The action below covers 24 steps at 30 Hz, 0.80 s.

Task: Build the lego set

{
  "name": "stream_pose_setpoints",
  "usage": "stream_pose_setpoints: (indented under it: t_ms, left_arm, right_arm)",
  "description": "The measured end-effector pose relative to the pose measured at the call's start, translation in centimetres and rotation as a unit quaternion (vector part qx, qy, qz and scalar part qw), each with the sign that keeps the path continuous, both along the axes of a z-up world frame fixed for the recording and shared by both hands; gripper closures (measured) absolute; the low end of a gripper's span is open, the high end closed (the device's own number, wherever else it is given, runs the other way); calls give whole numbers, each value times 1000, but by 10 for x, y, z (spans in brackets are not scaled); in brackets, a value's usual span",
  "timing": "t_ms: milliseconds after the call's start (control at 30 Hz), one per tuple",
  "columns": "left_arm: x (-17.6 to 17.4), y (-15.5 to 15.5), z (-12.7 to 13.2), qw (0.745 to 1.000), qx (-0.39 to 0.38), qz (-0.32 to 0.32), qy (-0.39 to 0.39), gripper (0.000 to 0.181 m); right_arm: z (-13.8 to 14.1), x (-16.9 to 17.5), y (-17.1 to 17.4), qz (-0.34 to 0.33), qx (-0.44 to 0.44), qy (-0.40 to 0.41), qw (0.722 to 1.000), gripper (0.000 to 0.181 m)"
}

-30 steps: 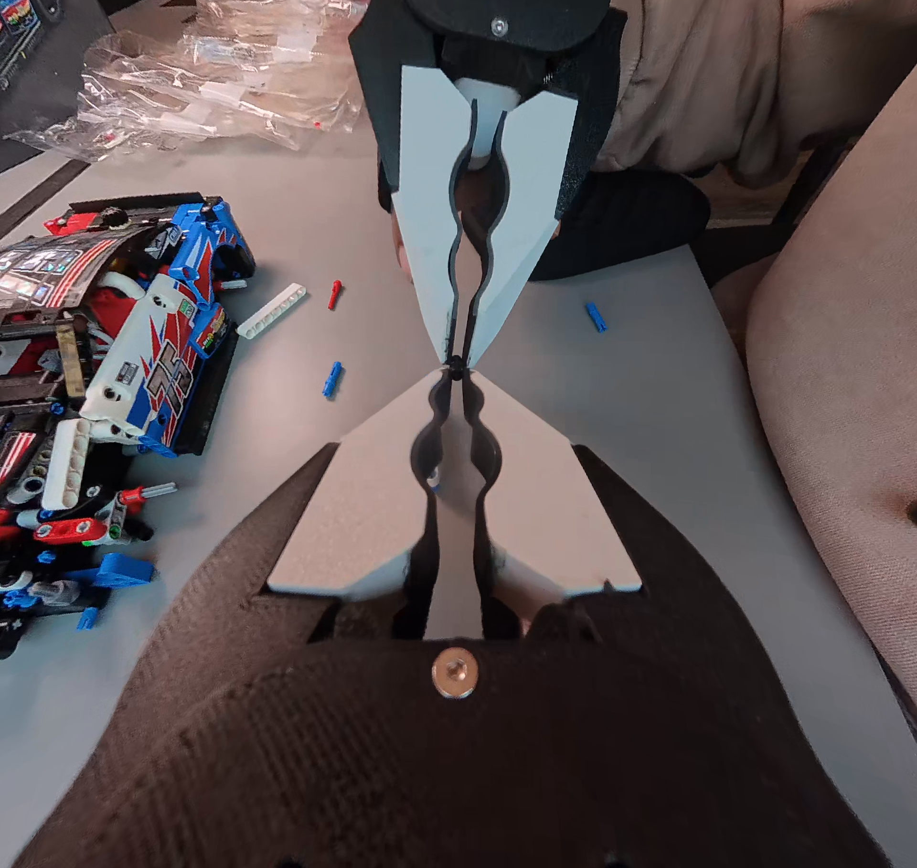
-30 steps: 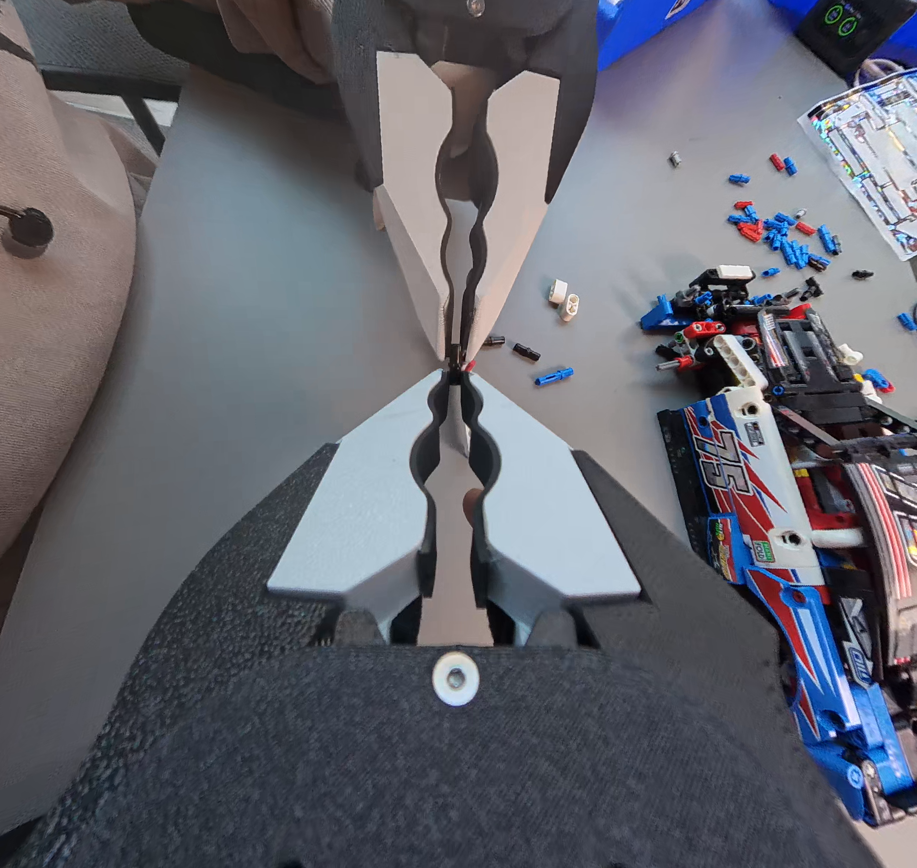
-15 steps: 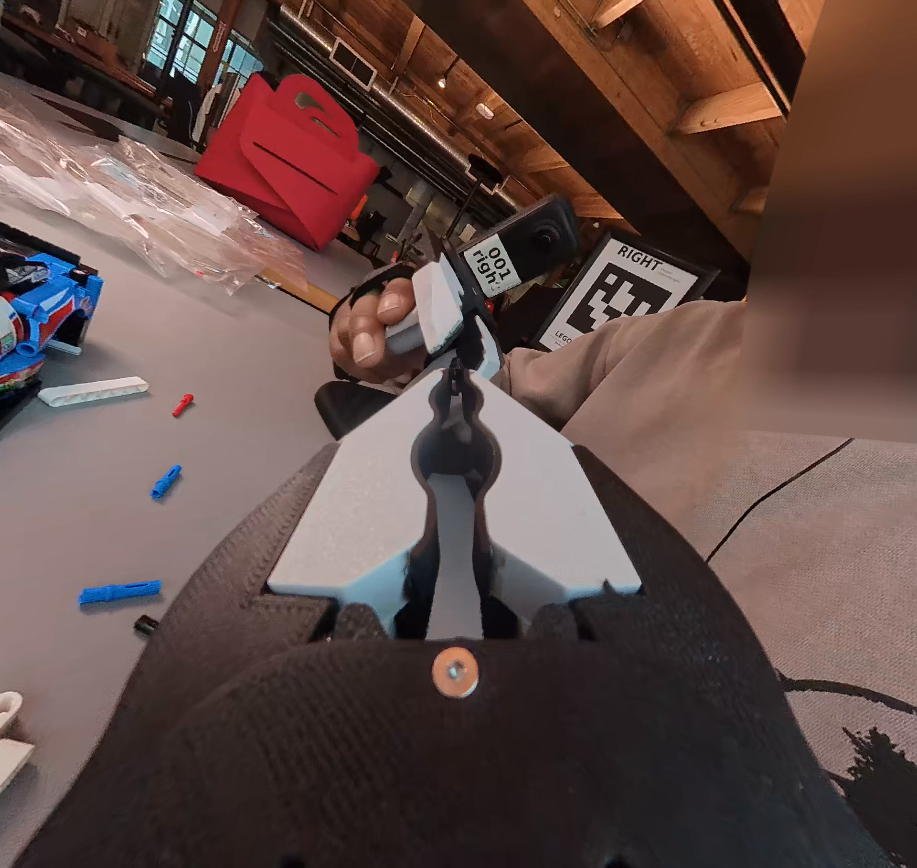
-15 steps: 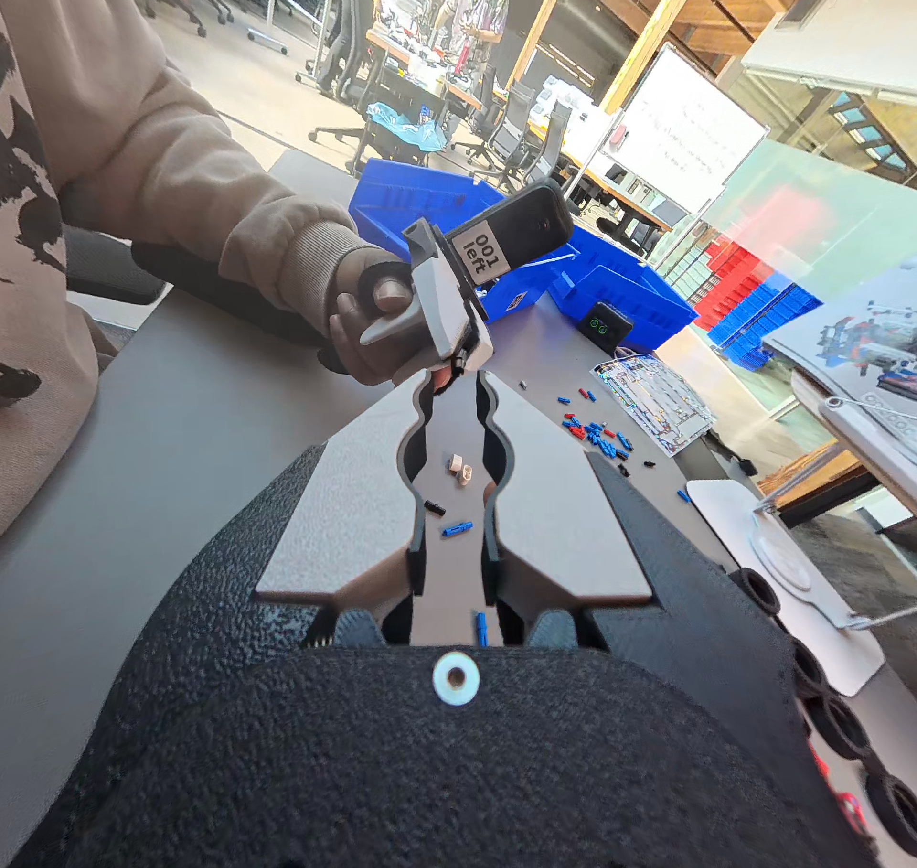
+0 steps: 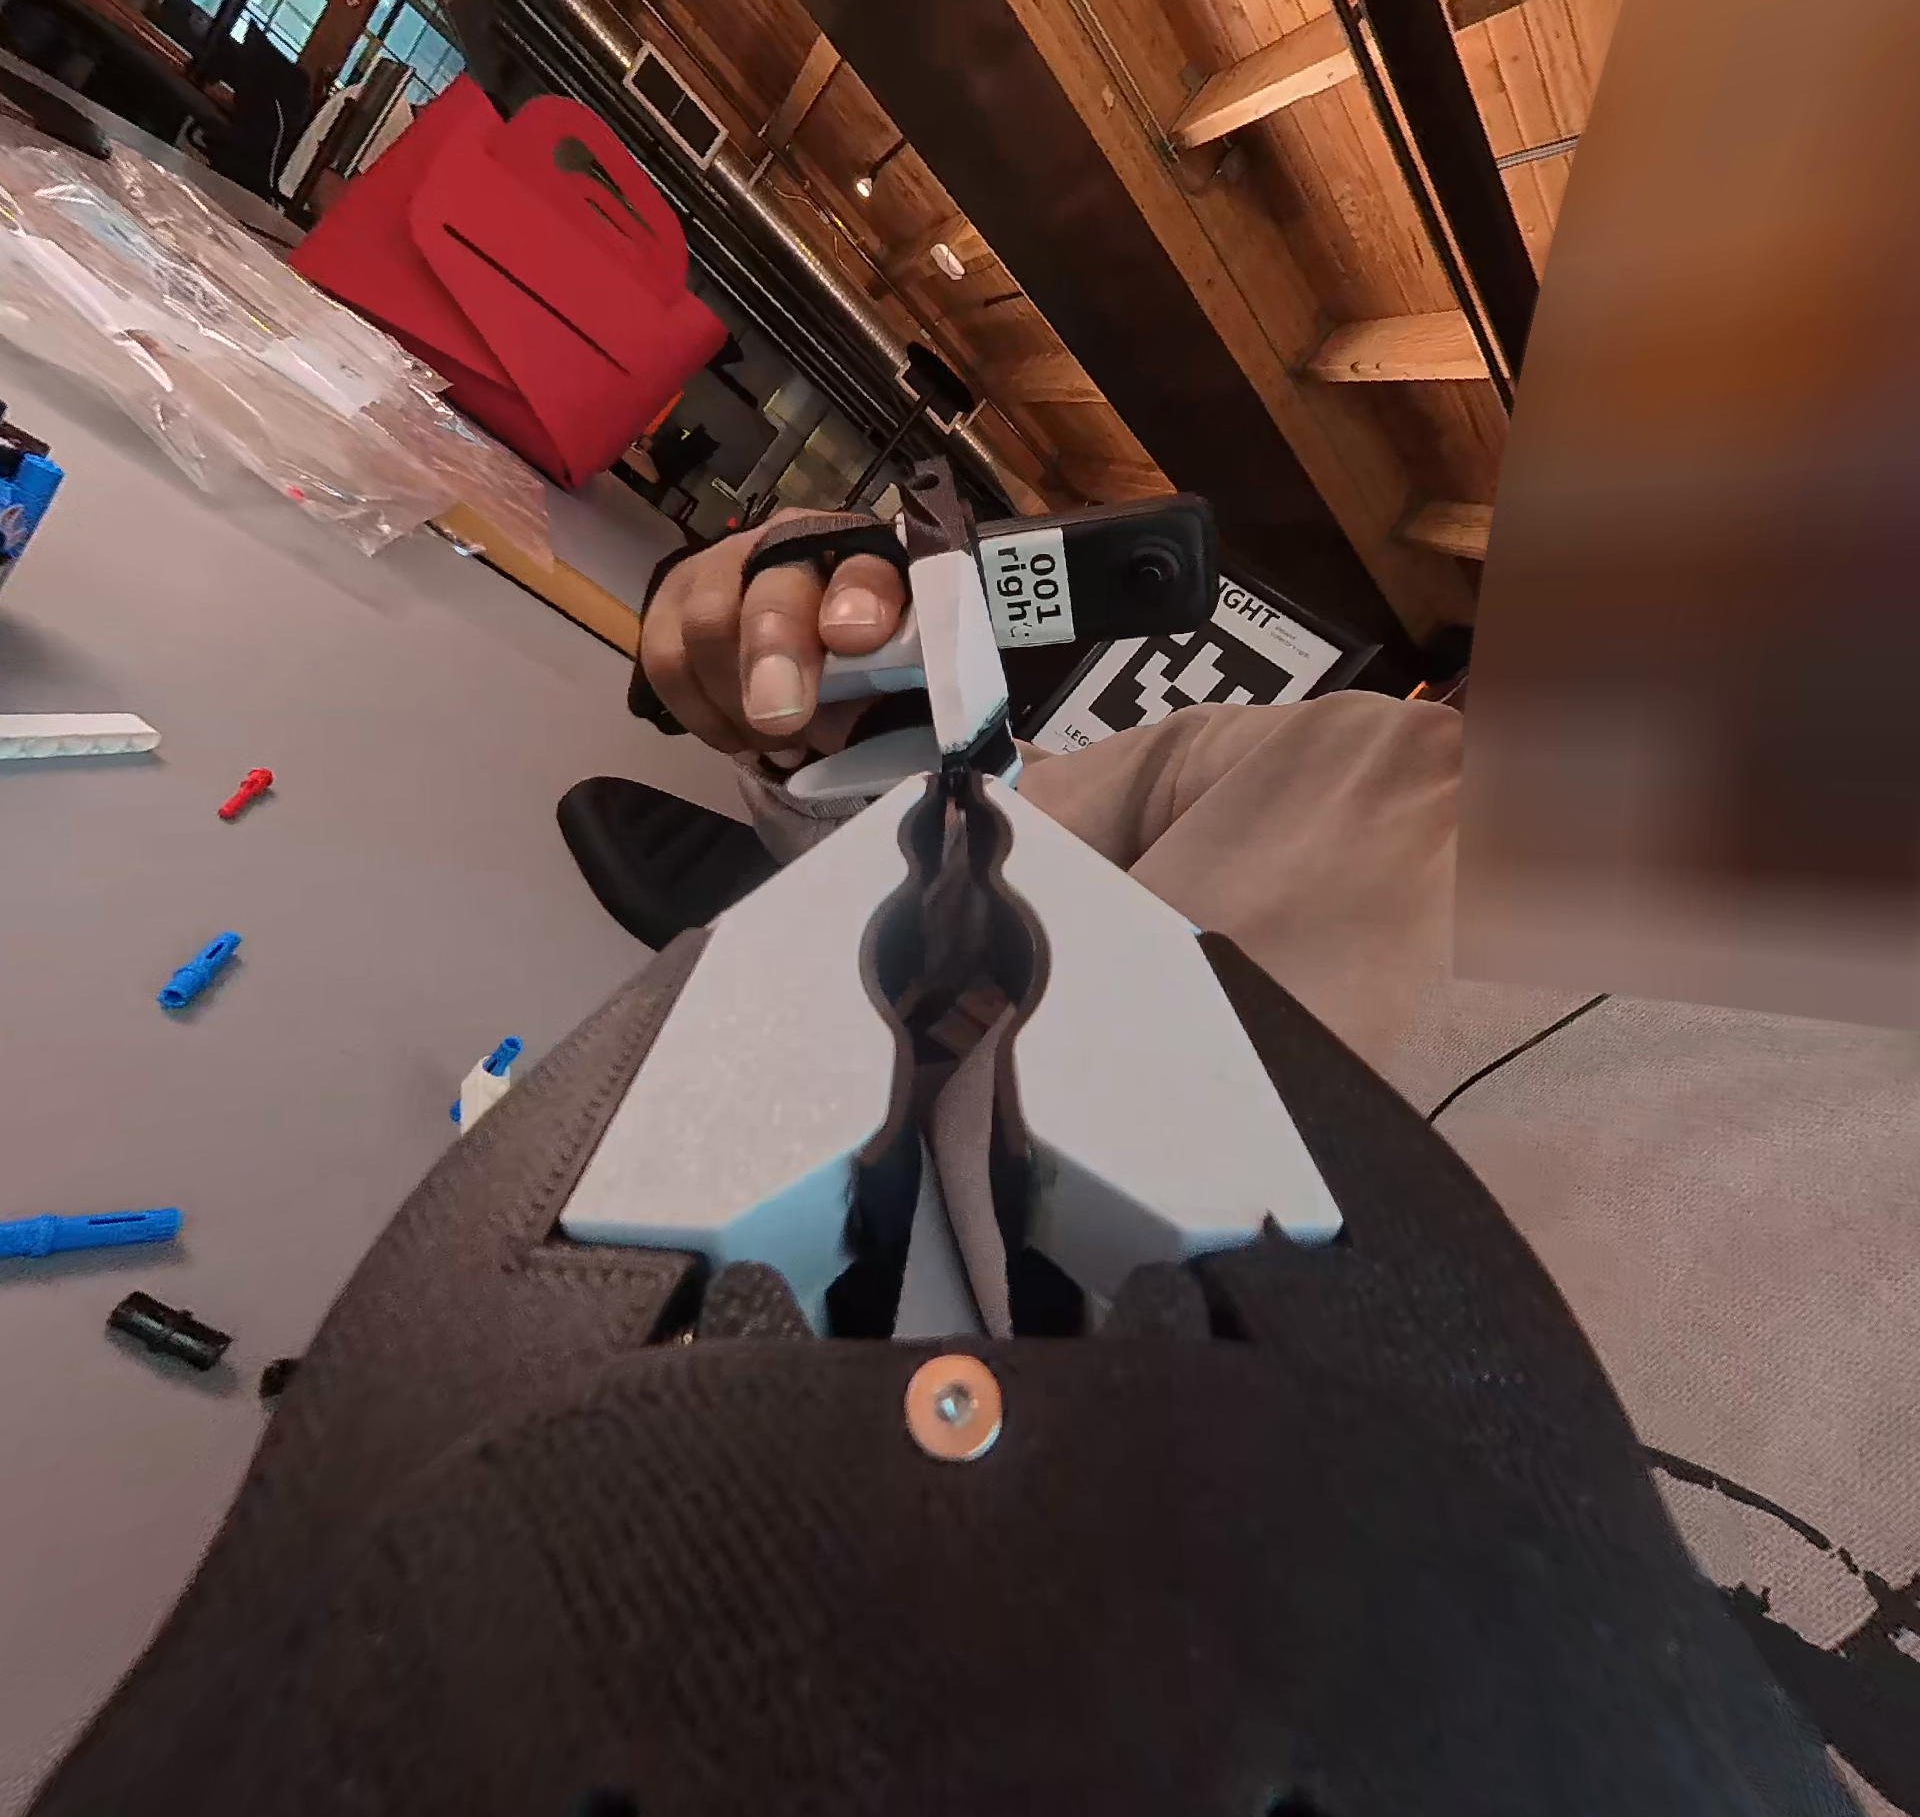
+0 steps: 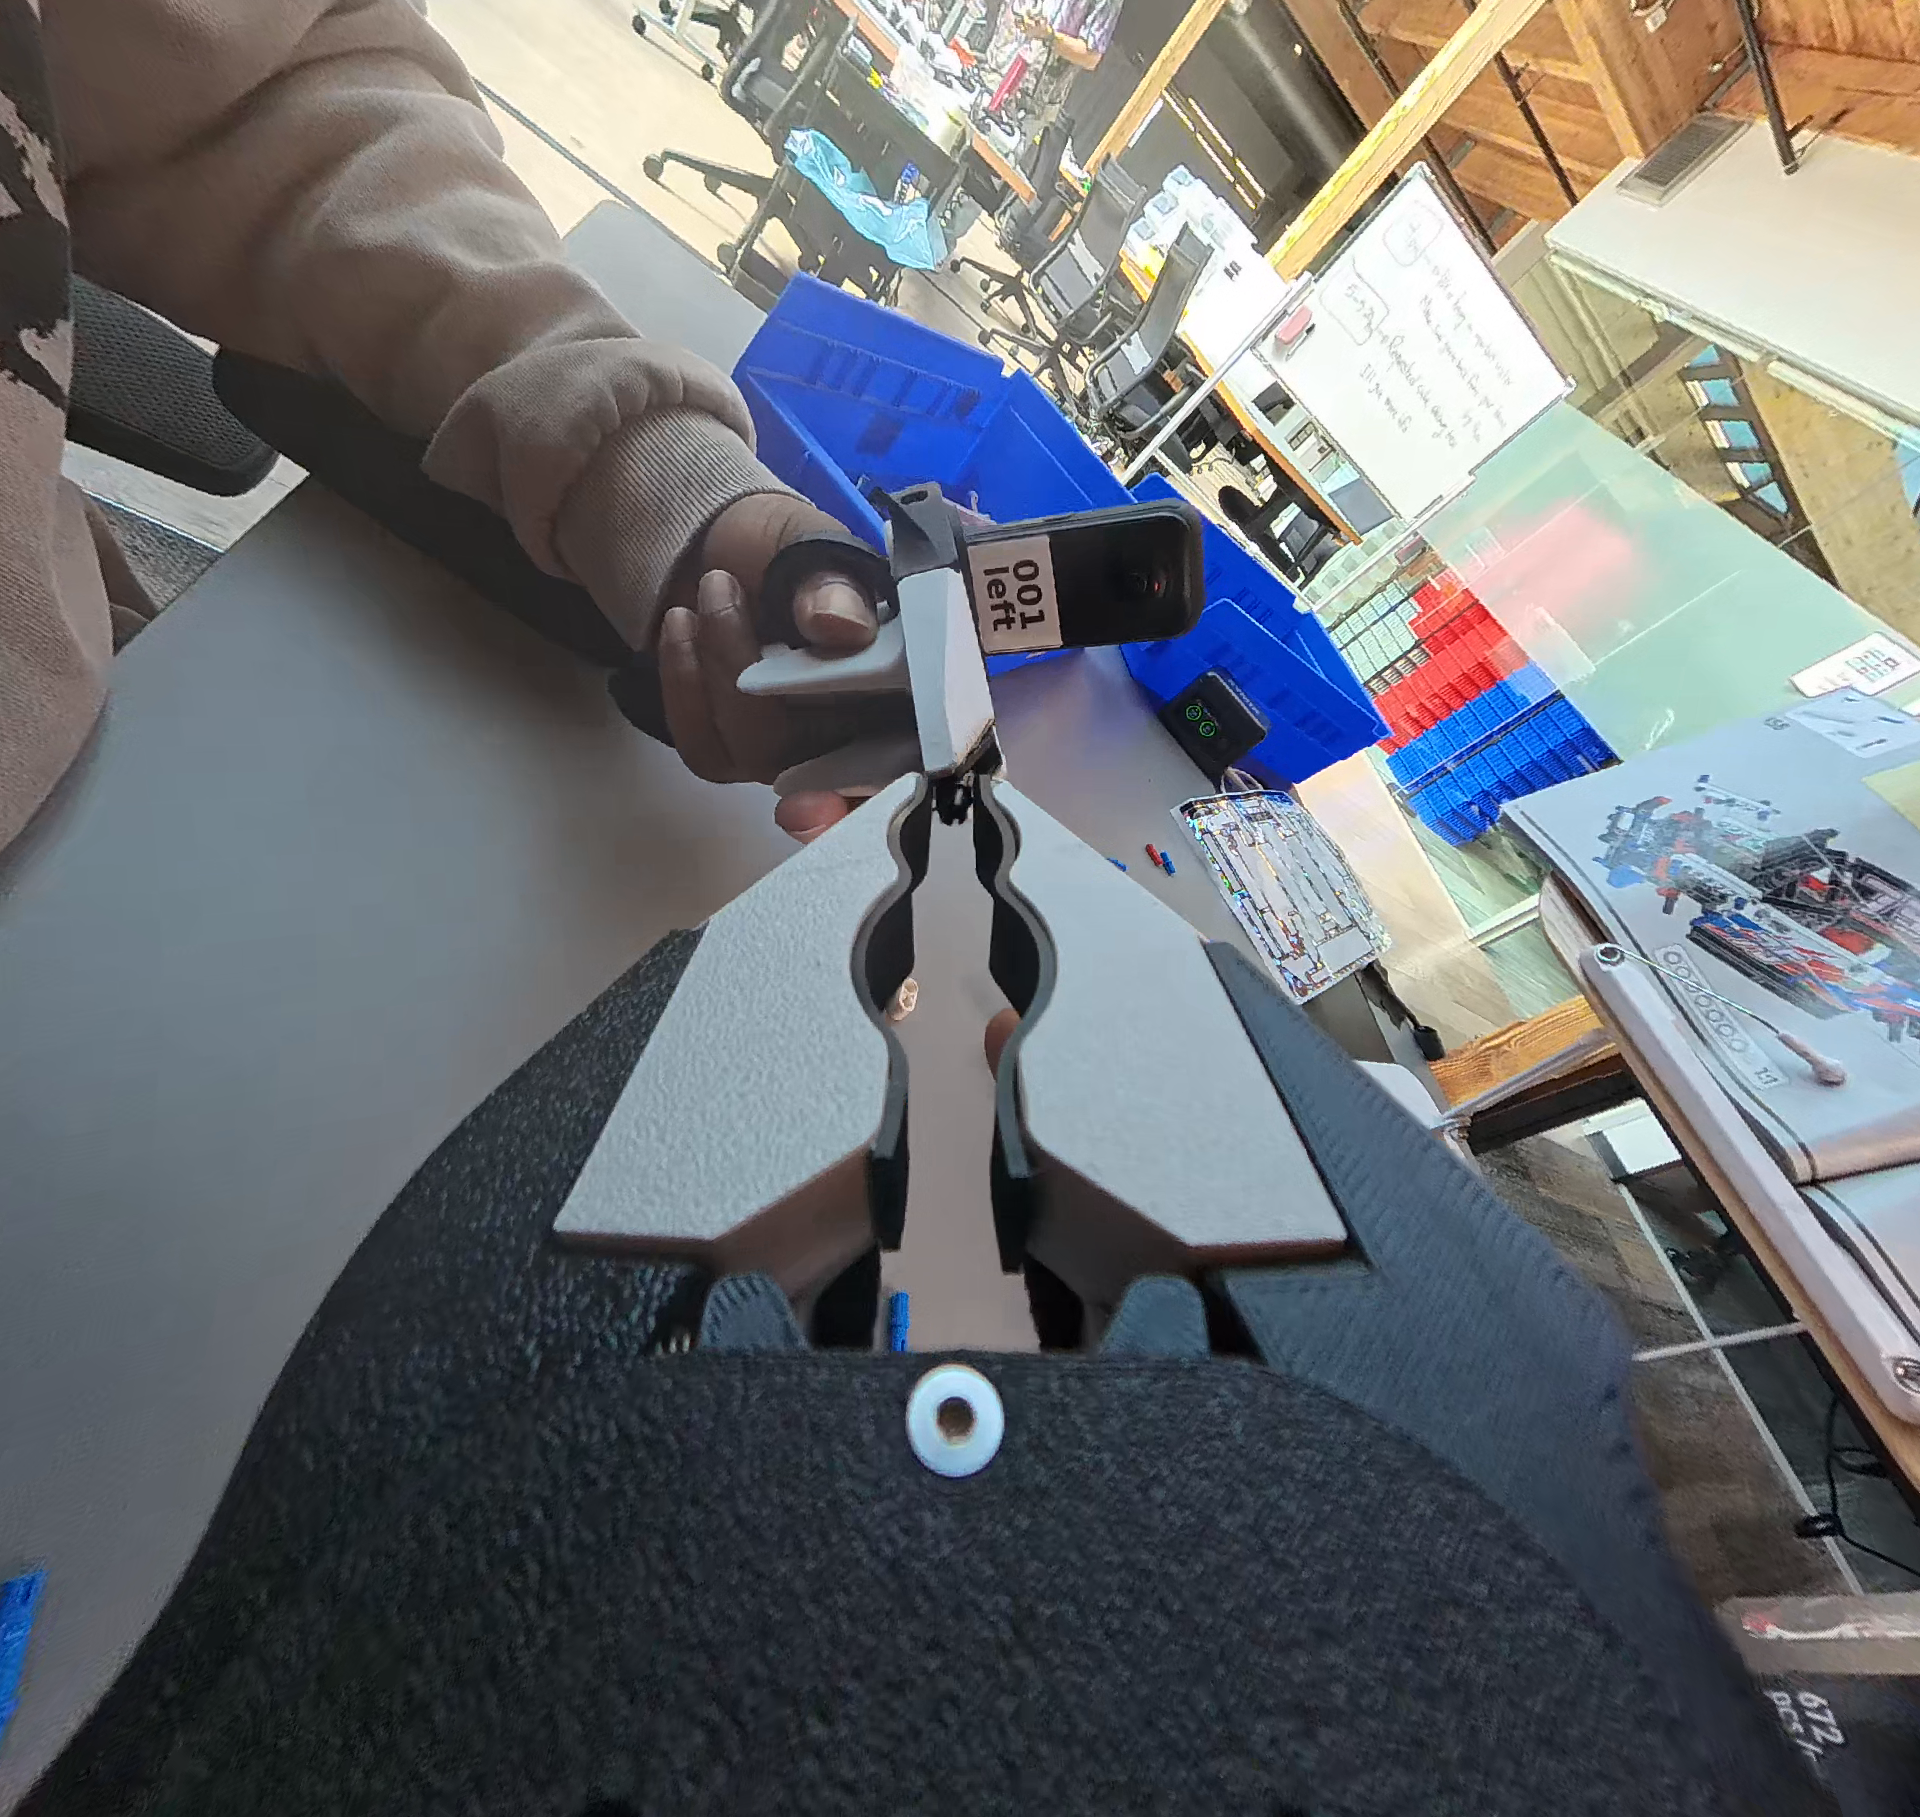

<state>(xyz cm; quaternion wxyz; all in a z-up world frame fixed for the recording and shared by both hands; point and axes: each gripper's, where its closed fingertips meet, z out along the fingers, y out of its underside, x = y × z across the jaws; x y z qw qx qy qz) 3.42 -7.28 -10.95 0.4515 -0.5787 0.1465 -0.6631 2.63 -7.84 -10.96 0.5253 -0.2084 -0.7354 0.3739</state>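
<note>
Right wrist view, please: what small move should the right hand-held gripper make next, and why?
Probably close the right hand-held gripper gently on the black piece. Its jaws stand slightly apart around the piece, which the left hand-held gripper seems to pinch at its tips, above the table.

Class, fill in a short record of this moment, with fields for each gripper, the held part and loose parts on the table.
Left gripper: jaws closed on small black Lego piece
Right gripper: tips meet the left's; grip unclear
Loose on grey table: short blue plastic pin, small red plastic pin
</note>
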Motion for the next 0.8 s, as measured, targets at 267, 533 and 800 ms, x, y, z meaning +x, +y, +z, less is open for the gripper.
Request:
stream_pose_setpoints:
  t_ms: [267,533,800]
  left_arm:
    - [2,-5,4,999,-13,-28,-25,180]
    - [-10,13,-35,975,36,77,204,162]
    - [-9,15,-138,820,90,69,561,158]
  right_arm:
    - [5,2,-4,12,25,5,1000,178]
    - [-15,0,19,-17,-89,-139,986,179]
    - [-89,6,33,-62,-124,-355,924,179]
